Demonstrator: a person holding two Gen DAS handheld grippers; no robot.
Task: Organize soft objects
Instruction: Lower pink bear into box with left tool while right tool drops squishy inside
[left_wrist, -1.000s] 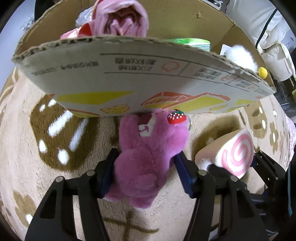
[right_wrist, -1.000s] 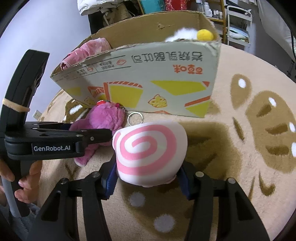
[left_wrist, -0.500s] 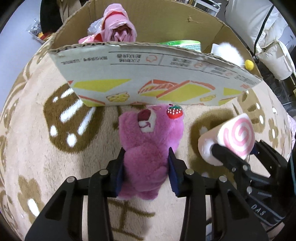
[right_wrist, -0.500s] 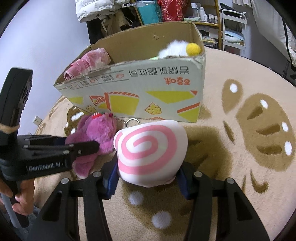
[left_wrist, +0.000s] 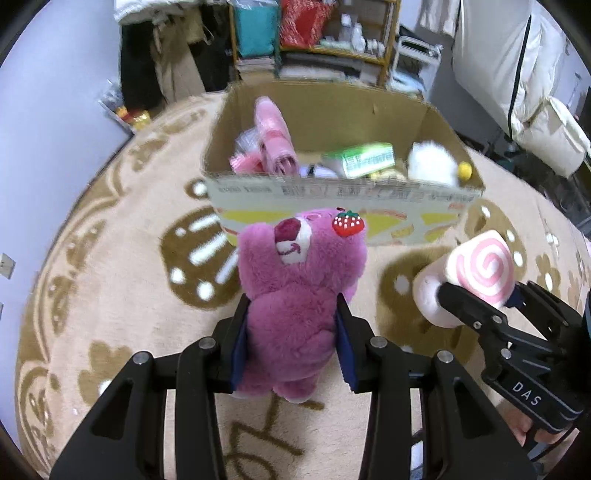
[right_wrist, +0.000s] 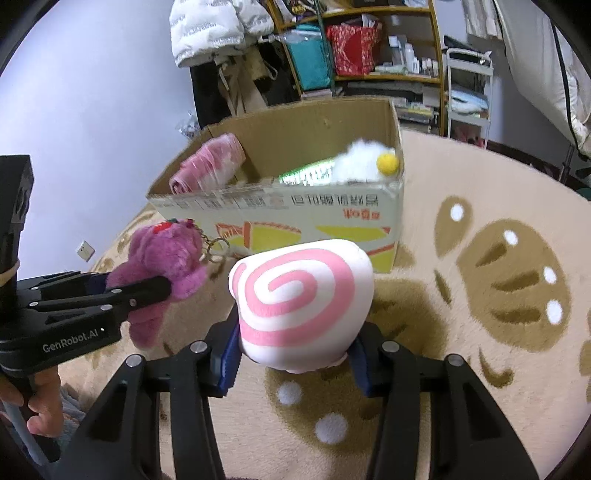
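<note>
At six o'clock of the left view, the left gripper (left_wrist: 291, 349) clamps a fluffy purple plush bear (left_wrist: 295, 295); lift it clear of the open cardboard box (left_wrist: 332, 201) rim at twelve. Right view: the right gripper (right_wrist: 295, 356) squeezes a pink-swirl white plush roll (right_wrist: 301, 301); that box holds a pink roll, green packet, white fluffy toy.

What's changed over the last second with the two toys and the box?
Both grippers have lifted and pulled back from the cardboard box, so its inside now shows. The left gripper carried the purple bear up off the rug; the right gripper raised the swirl cushion. Both grips held, and the box stayed put.
</note>
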